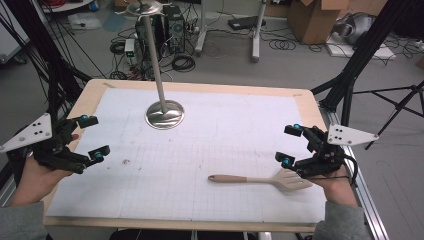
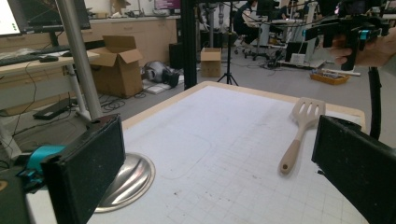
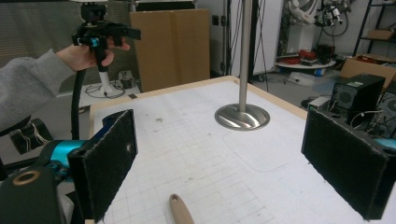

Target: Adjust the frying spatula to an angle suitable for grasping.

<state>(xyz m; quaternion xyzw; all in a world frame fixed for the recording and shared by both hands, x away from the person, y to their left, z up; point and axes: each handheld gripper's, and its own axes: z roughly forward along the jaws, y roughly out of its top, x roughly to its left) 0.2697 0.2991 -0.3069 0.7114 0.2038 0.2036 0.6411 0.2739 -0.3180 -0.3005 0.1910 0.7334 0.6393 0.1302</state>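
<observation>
Nearest the person, a wooden slotted spatula (image 1: pixel 262 179) lies flat on the white gridded mat (image 1: pixel 200 160) that covers the counter (image 1: pixel 95 87). Its handle points toward the counter's left side and its slotted blade lies at the right. The right gripper (image 1: pixel 290 146) hovers just above and beyond the spatula's blade, not touching it, its jaws spread wide with nothing between them. In the right gripper view the tip of the spatula handle (image 3: pixel 180 210) shows low between those jaws. Well to the left of the spatula, the left gripper (image 1: pixel 94 138) is held over the mat's left edge, its jaws likewise wide apart and holding nothing. Farther back from the spatula, toward the counter's far left, a round metal stand base (image 1: pixel 165 114) sits on the mat, with a slim pole (image 1: pixel 152 50) rising from it.
</observation>
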